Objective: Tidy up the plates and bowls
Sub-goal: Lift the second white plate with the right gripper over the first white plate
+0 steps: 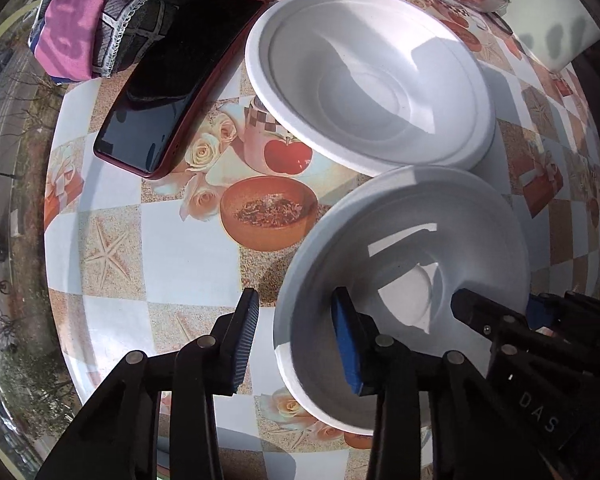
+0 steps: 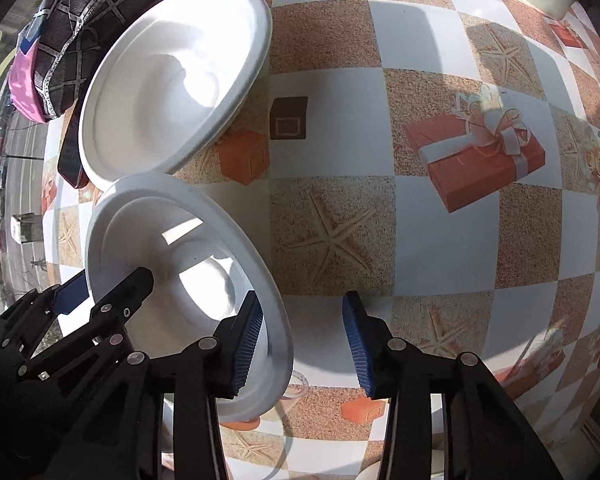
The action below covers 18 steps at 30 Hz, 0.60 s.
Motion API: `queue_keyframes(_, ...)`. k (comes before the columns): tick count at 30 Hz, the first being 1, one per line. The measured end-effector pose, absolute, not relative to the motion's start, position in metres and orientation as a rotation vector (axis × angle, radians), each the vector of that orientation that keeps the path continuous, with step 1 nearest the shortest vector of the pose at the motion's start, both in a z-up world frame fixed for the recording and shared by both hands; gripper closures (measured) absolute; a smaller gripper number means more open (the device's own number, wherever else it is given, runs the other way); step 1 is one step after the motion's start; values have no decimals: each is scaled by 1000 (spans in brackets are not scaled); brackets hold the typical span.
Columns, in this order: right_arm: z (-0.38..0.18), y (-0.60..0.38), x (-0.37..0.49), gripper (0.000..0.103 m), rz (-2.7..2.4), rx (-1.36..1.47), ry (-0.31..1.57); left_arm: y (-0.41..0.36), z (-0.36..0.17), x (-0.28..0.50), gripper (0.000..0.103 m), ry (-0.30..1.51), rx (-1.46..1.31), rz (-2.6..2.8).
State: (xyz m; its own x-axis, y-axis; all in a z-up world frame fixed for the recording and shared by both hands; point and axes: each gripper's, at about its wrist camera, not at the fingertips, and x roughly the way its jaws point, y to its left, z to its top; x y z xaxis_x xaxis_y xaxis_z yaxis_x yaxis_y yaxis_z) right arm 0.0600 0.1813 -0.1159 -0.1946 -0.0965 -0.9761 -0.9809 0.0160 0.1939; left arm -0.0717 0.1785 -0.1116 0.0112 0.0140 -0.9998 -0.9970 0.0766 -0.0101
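Left wrist view puts the near white foam bowl [image 1: 400, 240] right under your left tool [image 1: 296, 296], standing upright on the checked, flower-printed surface [image 1: 188, 256]. That bowl is your landmark. Its near-left rim runs up between the two pads: the outer pad hangs over the printed cloth just outside the rim, and the inner blue pad is down inside the bowl wall.

Your right tool [image 2: 302, 298] straddles the opposite side of the same rim, with one pad over the bowl's inside and the other outside it, above the surface. So neither hand is nearer; both are at the bowl, one on each side. It is round, with no long axis to line up on.

Both tools stand partly apart. In each view a strip of surface shows between the outer pad and the rim, so I read neither as clamped on the bowl yet, and both as holding nothing.

Beyond the near bowl, with their rims almost meeting, sits a second white foam bowl [image 1: 372, 80], also upright. Left of the second bowl lies a dark phone in a red case [image 1: 172, 92], and beyond that a checked grey cloth with a pink patch [image 1: 112, 12].

Stacking looks like the job: pinch the rim on both sides, lift level, and carry it away from you to the second bowl.
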Motion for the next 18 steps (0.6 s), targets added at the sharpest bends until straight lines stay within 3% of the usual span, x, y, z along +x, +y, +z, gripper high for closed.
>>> queue_keyframes(1,-117,180,58,80,1311,-1188,1436,176,-112,-68,70,1235,-1137,1138)
queue_keyframes(3,-119,175,52,85,1314,-1202,1450,169,-112,-64,71,1266,-1103,1130)
queue_keyframes(18,-133,67,28,84,1333,-1389,1482,53,-115,-86,71,1305,-1169,1110)
